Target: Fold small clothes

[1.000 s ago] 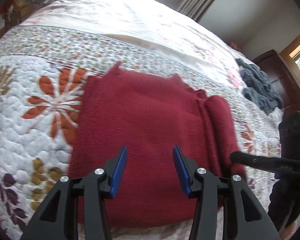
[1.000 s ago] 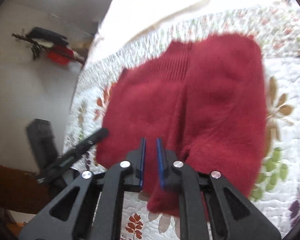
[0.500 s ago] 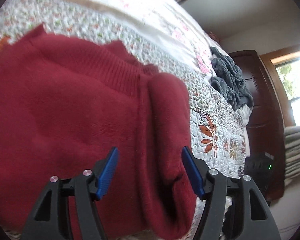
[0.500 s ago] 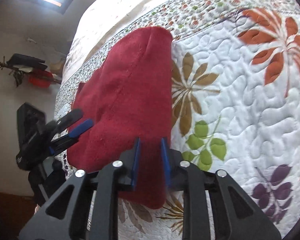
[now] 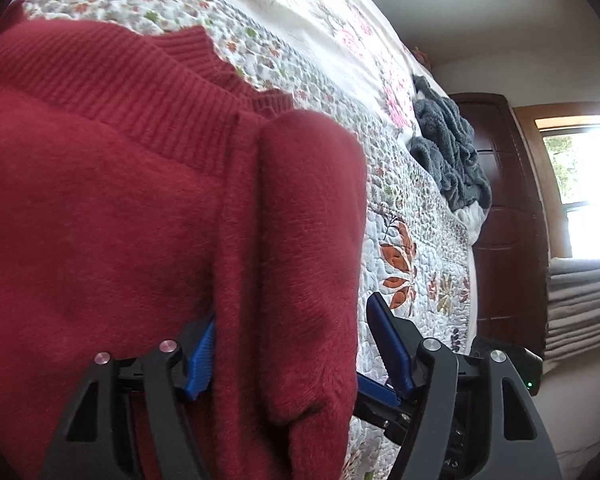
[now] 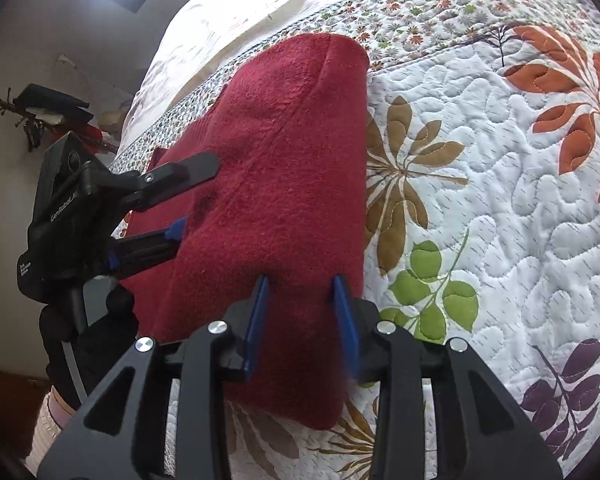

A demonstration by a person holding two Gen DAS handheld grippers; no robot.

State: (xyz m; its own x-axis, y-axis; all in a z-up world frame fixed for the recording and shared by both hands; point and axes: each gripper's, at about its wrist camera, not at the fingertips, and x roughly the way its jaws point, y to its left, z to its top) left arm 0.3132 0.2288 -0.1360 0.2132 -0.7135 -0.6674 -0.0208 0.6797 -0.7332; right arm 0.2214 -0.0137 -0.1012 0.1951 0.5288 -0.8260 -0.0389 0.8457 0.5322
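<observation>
We have one red sweater (image 6: 284,184) lying folded on the quilt (image 6: 500,208), near the bed's near edge. It looks soft, thick and fuzzy, light but bulky, so we judge it will sag and unroll unless gripped through all layers at a folded edge. Our left gripper (image 5: 292,354) stands wide open, straddling the rolled fold (image 5: 308,240) without pinching it. Our right gripper (image 6: 304,320) is partly open, pads either side of the near edge, holding nothing firmly as far as we can tell. One grey blanket (image 5: 452,152) lies heaped at the far right.
</observation>
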